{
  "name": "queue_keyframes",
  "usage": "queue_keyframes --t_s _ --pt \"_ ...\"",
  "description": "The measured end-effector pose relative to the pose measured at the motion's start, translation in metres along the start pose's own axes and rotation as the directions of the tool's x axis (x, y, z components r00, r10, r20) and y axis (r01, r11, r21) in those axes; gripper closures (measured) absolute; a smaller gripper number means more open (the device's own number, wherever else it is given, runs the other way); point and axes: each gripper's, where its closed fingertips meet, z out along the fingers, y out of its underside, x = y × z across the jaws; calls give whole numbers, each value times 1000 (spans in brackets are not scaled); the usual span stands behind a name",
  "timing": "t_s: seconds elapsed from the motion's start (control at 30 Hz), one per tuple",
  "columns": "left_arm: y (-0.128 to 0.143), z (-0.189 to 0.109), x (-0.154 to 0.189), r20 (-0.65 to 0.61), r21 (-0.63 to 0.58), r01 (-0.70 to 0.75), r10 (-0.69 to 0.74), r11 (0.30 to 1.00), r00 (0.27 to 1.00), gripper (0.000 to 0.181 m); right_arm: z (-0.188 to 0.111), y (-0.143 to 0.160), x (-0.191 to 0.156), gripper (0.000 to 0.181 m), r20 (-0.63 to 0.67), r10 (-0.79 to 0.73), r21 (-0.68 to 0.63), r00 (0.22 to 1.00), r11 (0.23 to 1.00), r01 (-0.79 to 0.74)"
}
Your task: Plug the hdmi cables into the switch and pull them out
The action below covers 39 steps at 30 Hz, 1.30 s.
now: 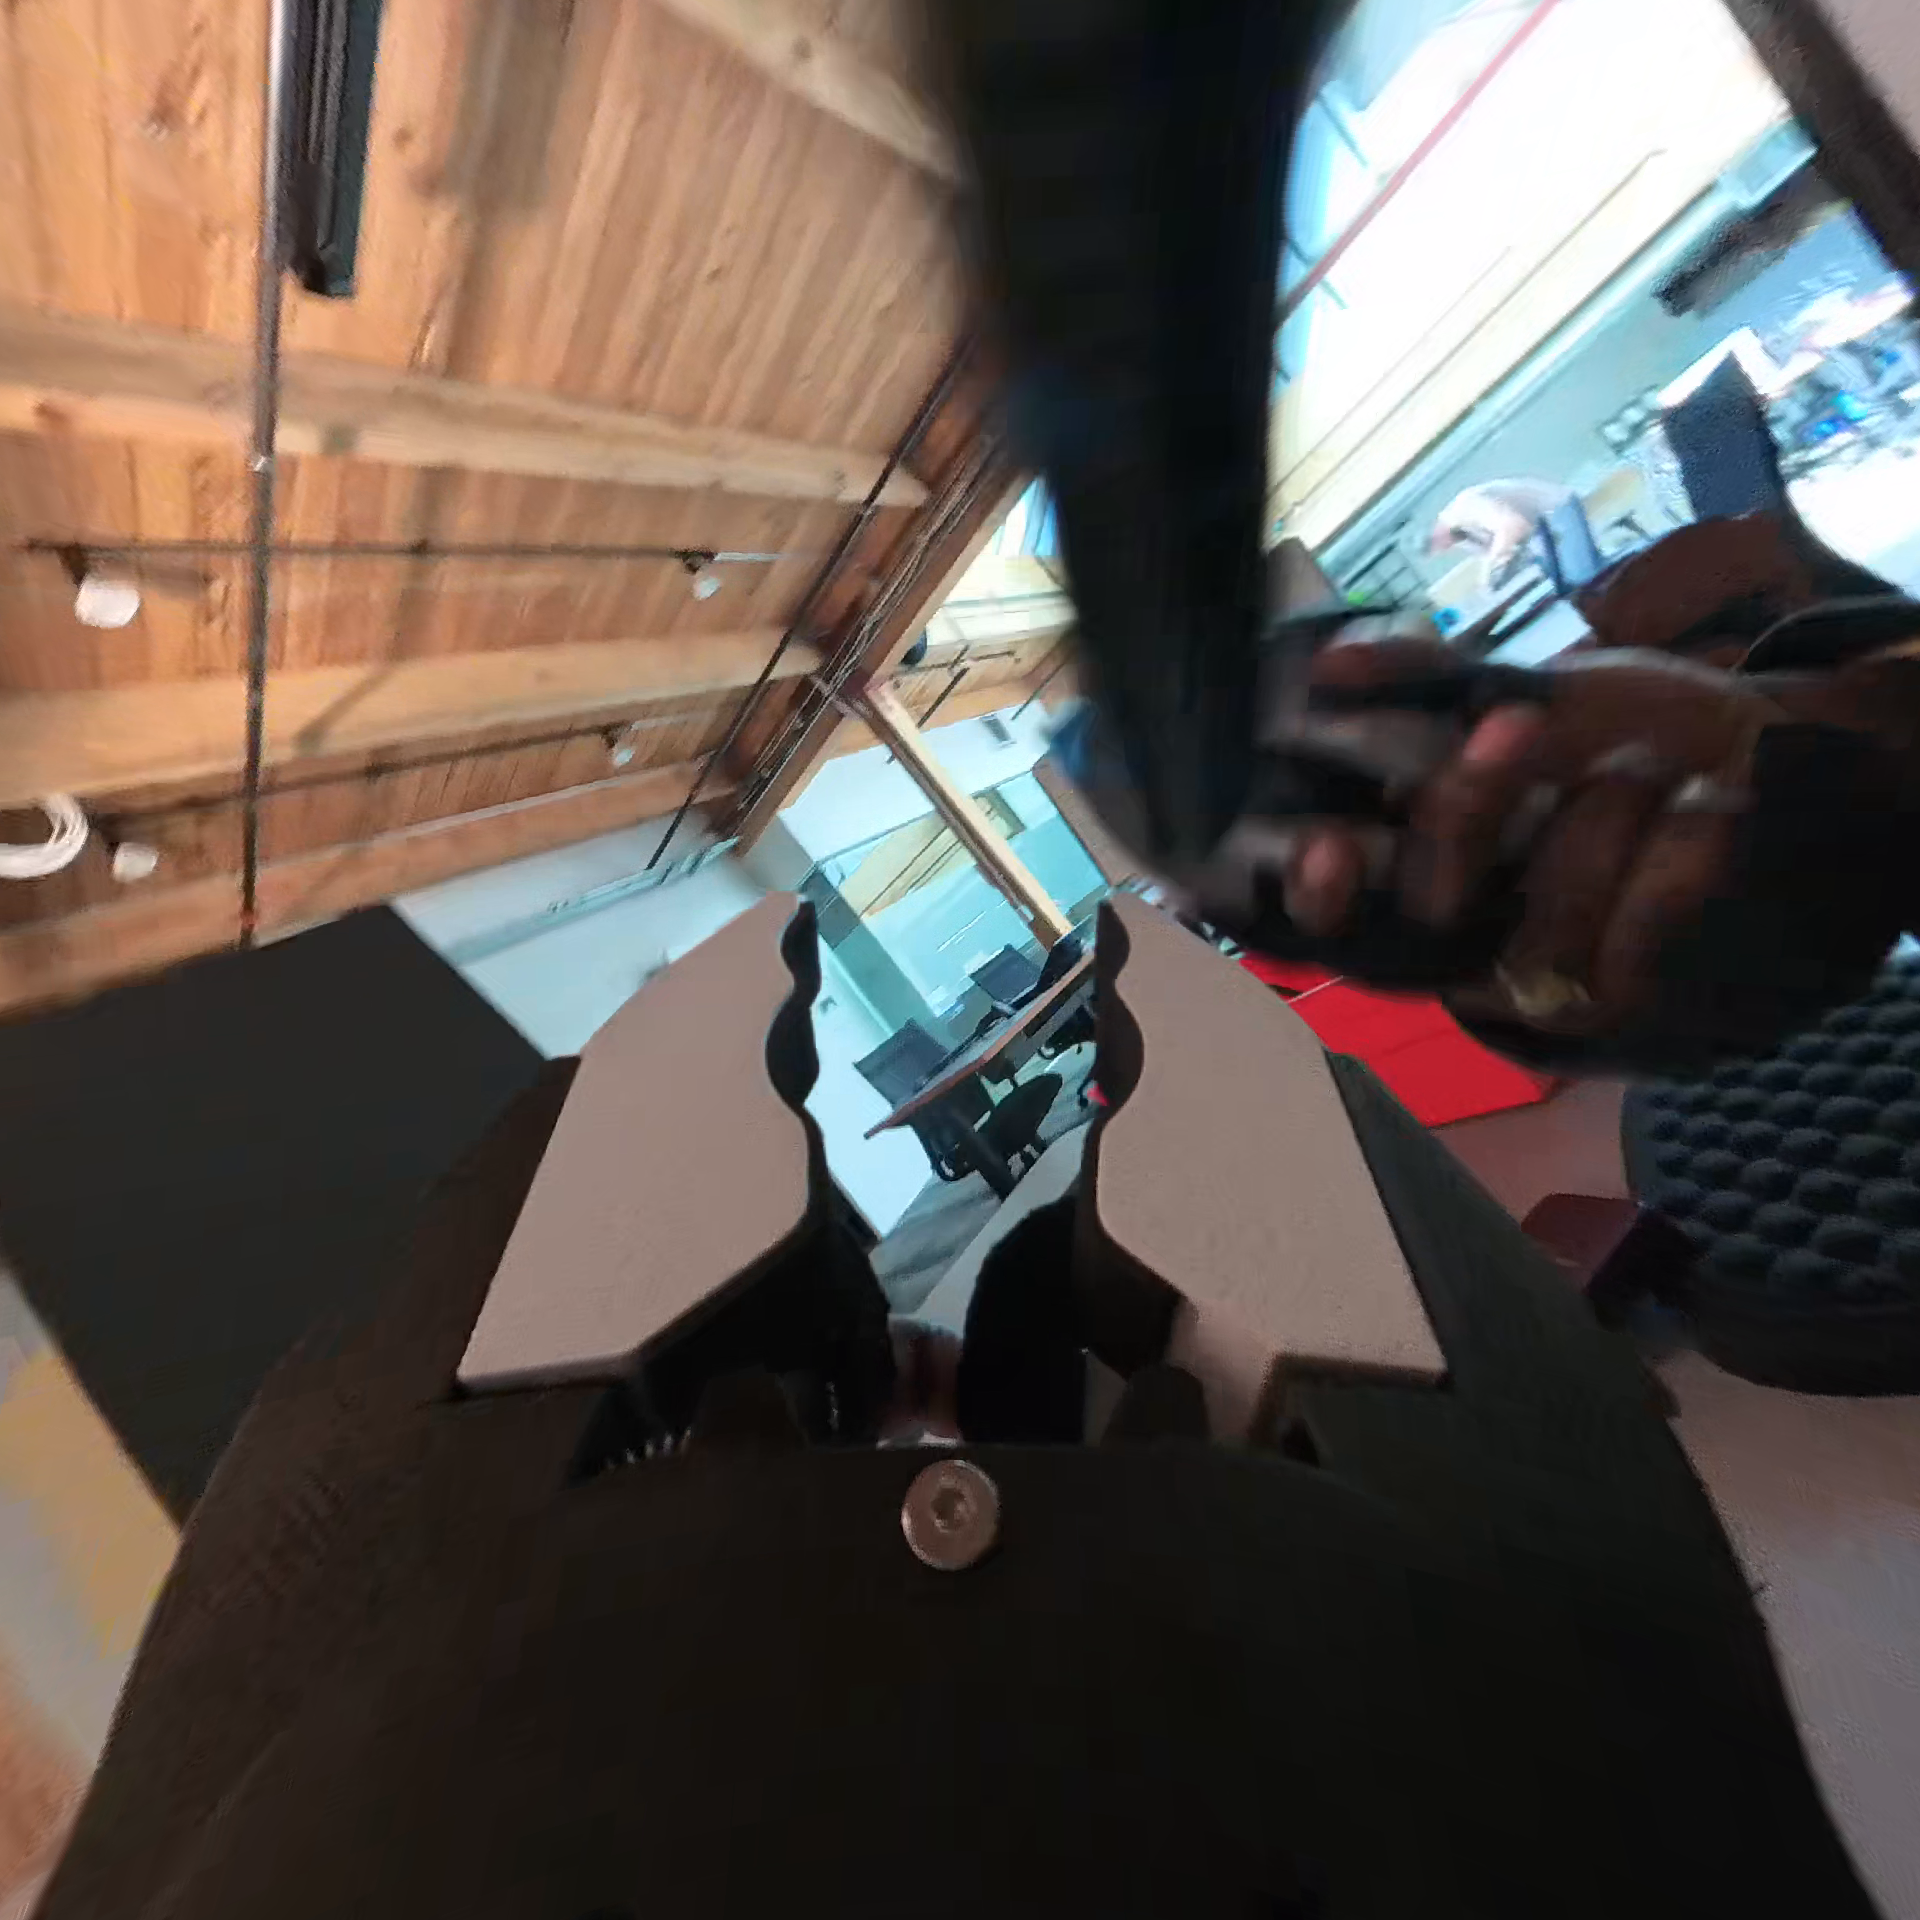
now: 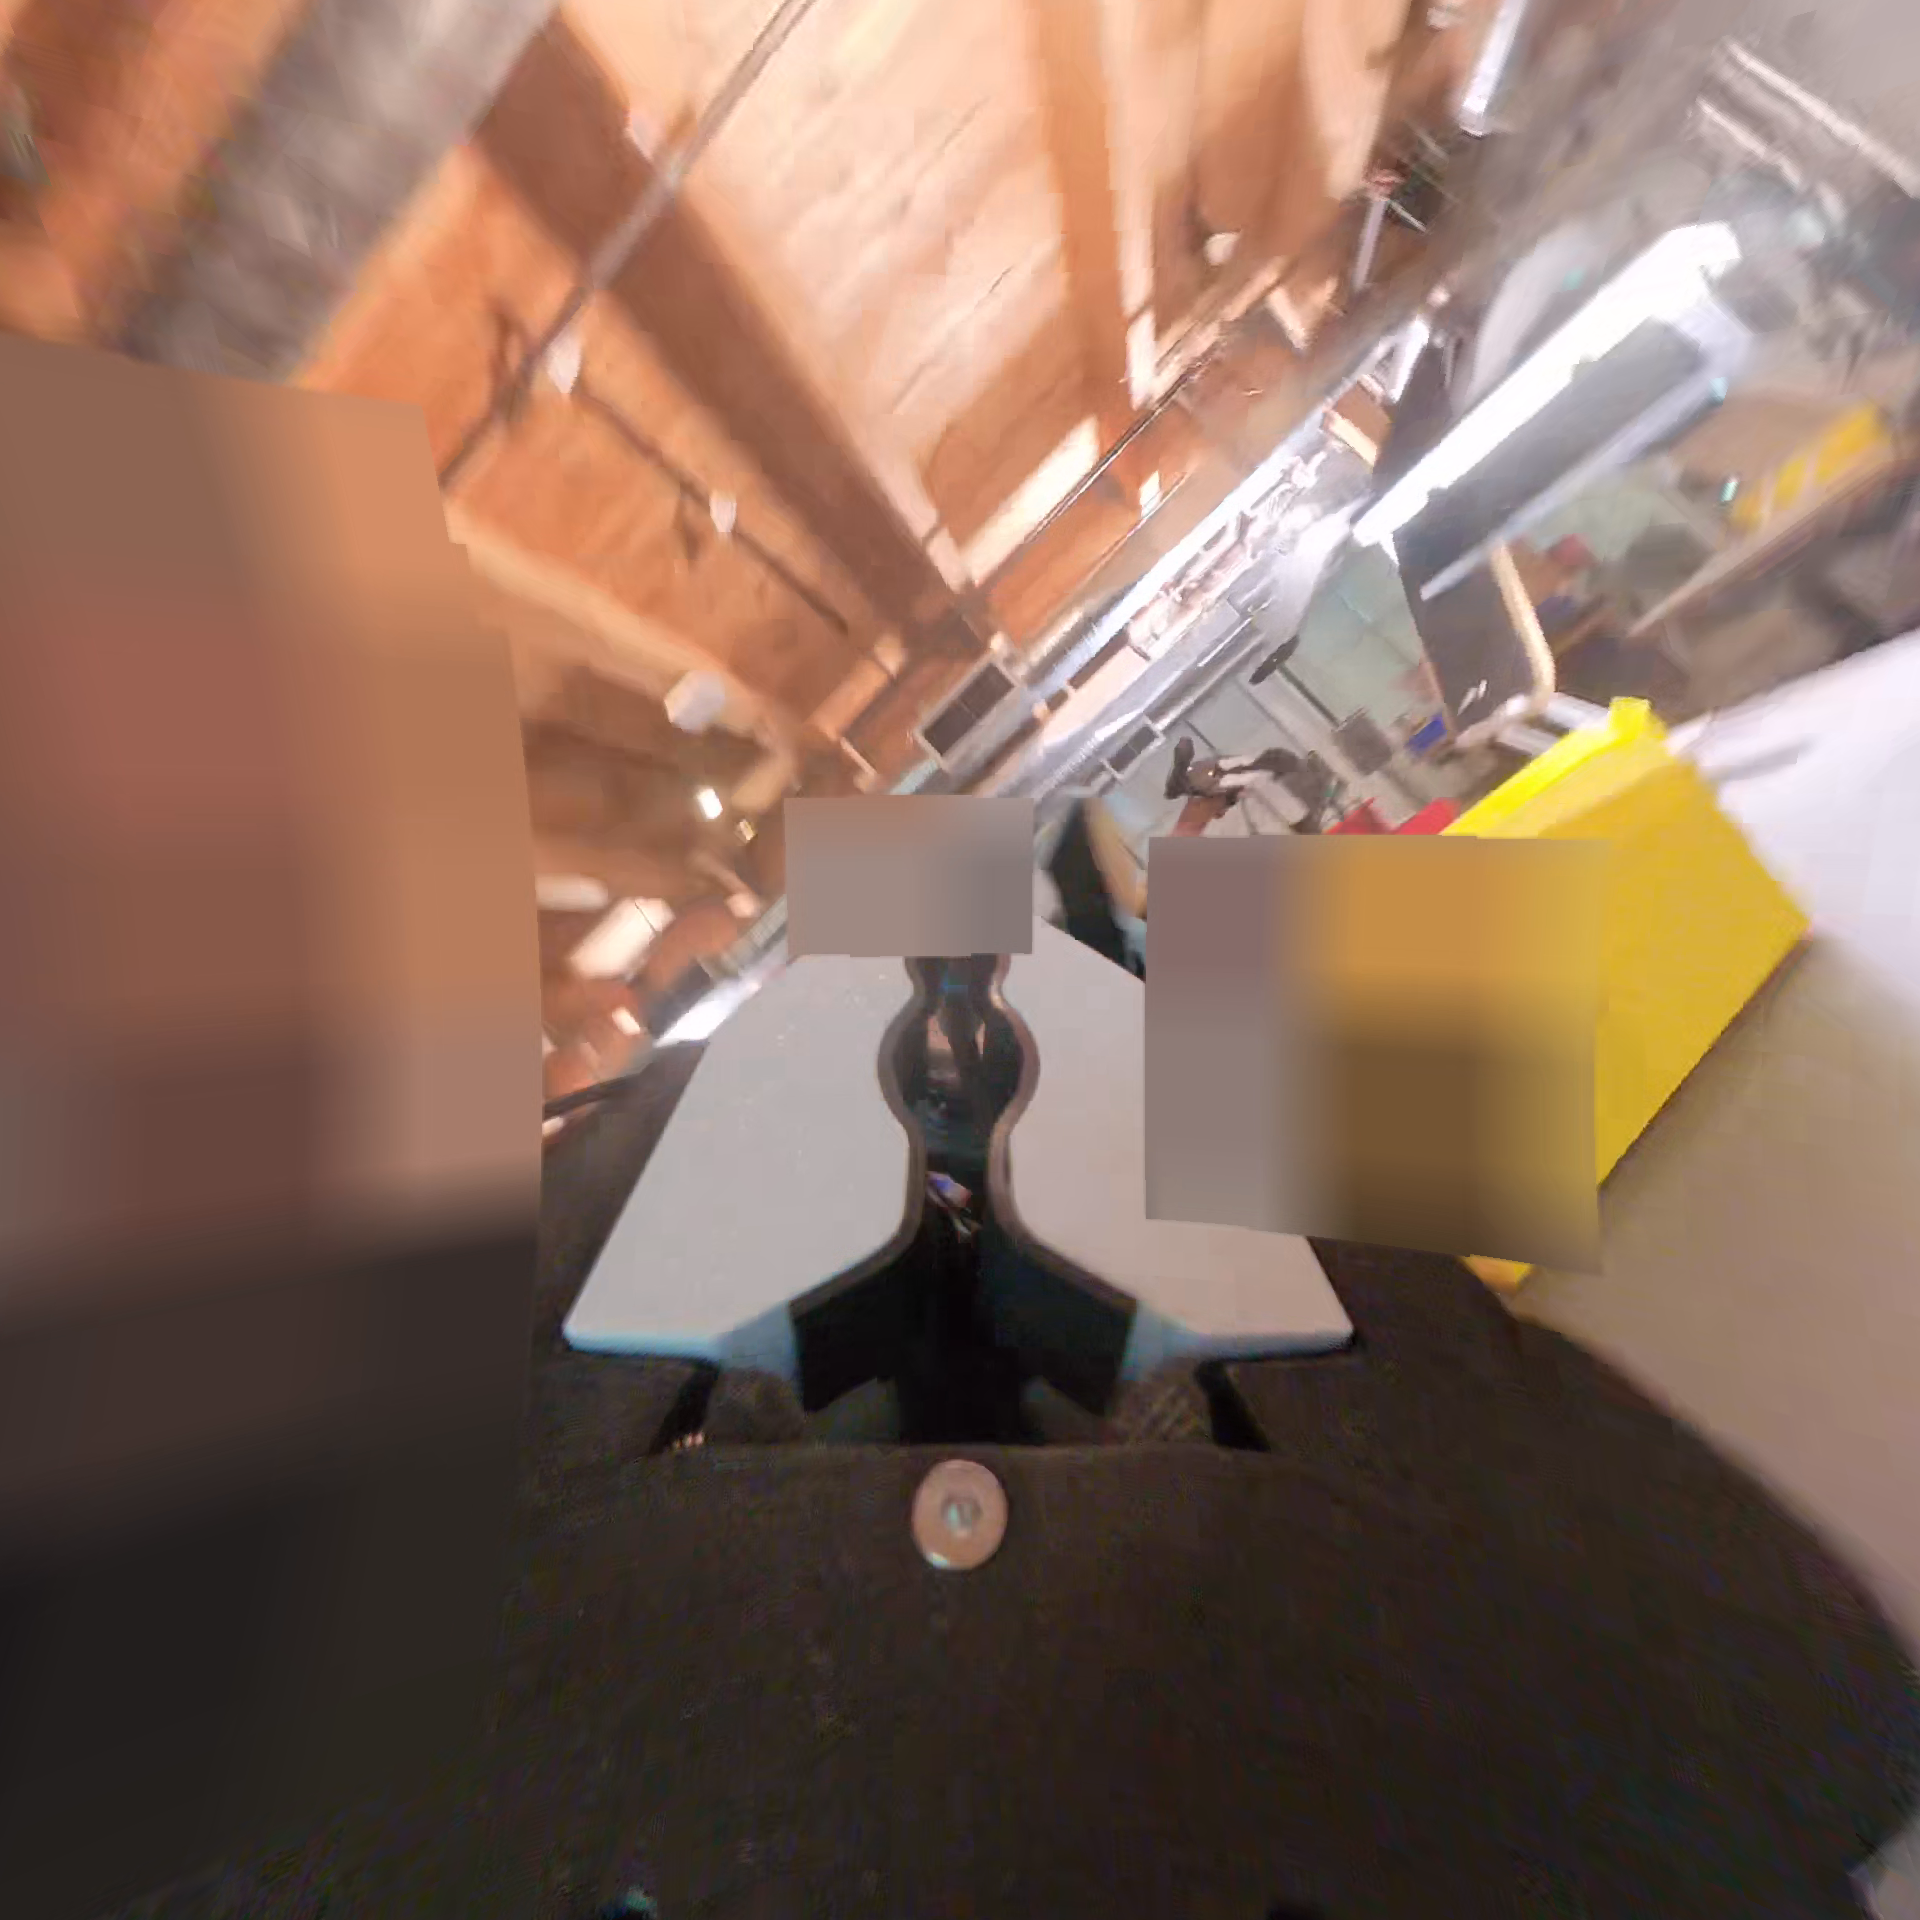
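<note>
The left gripper (image 1: 956, 935) is tilted upward, its two grey fingers (image 1: 675, 1122) spread apart with nothing between them; through the gap a distant desk (image 1: 987, 1049) and office chairs show. Above it runs a wooden plank ceiling (image 1: 499, 416) with beams and small white fittings. At the right edge of the left wrist view a person's hand (image 1: 1558, 810) grips a dark, blurred handle, with a red sheet (image 1: 1392, 1018) and a black dimpled foam pad (image 1: 1787, 1164) below it.

The right gripper (image 2: 956, 966) also points upward toward the wooden ceiling (image 2: 831, 260). Its pale grey fingers (image 2: 769, 1164) stand nearly together with only a narrow wavy slot between them; the tips lie under a blurred patch, so whether anything is pinched cannot be told. A yellow bin (image 2: 1683, 935) rests on a pale table (image 2: 1818, 1299) at the right edge.

Neither HDMI cables nor the switch appear in either view, so their place, direction and long axis cannot be told.
</note>
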Motion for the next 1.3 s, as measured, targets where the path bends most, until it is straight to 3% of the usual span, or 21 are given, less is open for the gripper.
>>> queue_keyframes --t_s 0.03,0.13,0.23,0.33,0.57,0.87,0.97,1.07,1.23,1.3 --pt "0 1 6 -28 -8 -15 14 1000 1000 131 -5 3 12 177 -26 74 35 997 997 -73" --pt "20 1 17 -96 -109 -83 72 991 993 131 -17 4 30 177 -132 7 108 991 994 7" --pt "31 2 31 -166 -151 -16 -9 988 986 145 -23 1 35 176 -214 -64 146 975 985 97" --pt "28 3 36 -193 -144 68 -96 987 976 151 -26 -1 39 177 -215 -31 193 976 978 74" --pt "32 -2 42 -235 -169 70 -109 983 966 158 -31 3 47 177 -227 45 251 973 968 13" --pt "35 -5 46 -277 -223 150 -210 963 938 161 -34 6 52 177 -233 70 241 970 970 -12" --pt "34 -7 45 -288 -262 273 -345 925 893 161 -34 9 51 171 -269 -30 168 963 983 77" --pt "29 -9 37 -270 -248 395 -454 885 849 161 -41 4 44 166 -334 -233 66 913 961 269" --pt "13 -14 25 -285 -173 549 -575 818 767 161 -51 -4 33 152 -401 -634 -173 661 761 625" --pt "9 -15 25 -306 -157 561 -580 813 755 161 -51 -2 25 152 -358 -685 -198 635 720 665"
